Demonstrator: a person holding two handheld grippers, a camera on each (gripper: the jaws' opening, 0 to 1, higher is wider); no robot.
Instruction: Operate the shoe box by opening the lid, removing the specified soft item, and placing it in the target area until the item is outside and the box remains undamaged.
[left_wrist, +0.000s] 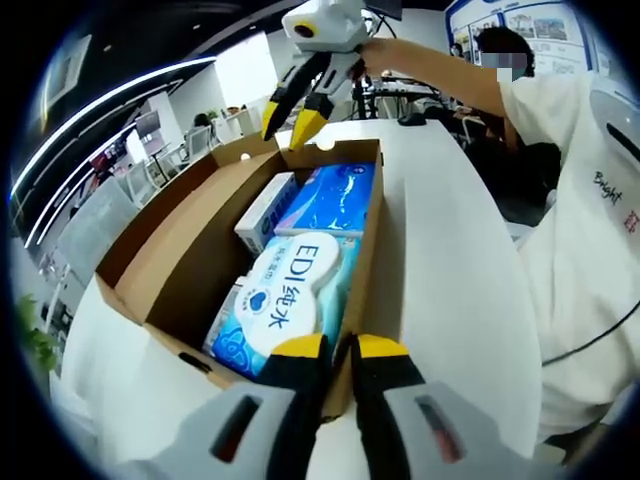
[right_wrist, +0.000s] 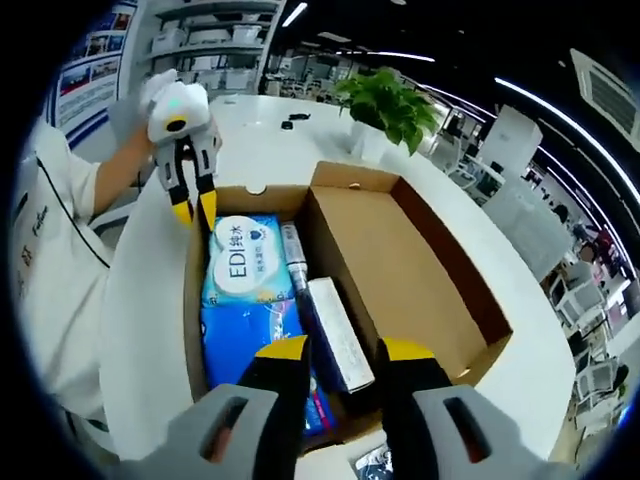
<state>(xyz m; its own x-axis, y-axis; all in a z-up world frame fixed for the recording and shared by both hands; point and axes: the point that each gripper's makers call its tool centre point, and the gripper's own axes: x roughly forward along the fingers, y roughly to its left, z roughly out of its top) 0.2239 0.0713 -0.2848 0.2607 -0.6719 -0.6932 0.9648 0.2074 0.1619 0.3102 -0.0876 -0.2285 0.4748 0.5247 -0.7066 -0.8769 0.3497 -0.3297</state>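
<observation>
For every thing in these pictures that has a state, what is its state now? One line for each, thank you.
shoe box: open, lid folded out to the side.
wipes pack: inside the box, lying flat, label up.
blue pack: inside the box, lying flat.
white carton: inside the box, on its edge.
left gripper: slightly open, at the box's end wall.
right gripper: open, holding nothing.

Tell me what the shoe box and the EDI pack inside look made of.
Shoe box: brown cardboard by the look, matte, with raw board edges and a folded flap. EDI pack: soft glossy plastic film, probably; it shows sheen and printed blue and white graphics.
</observation>
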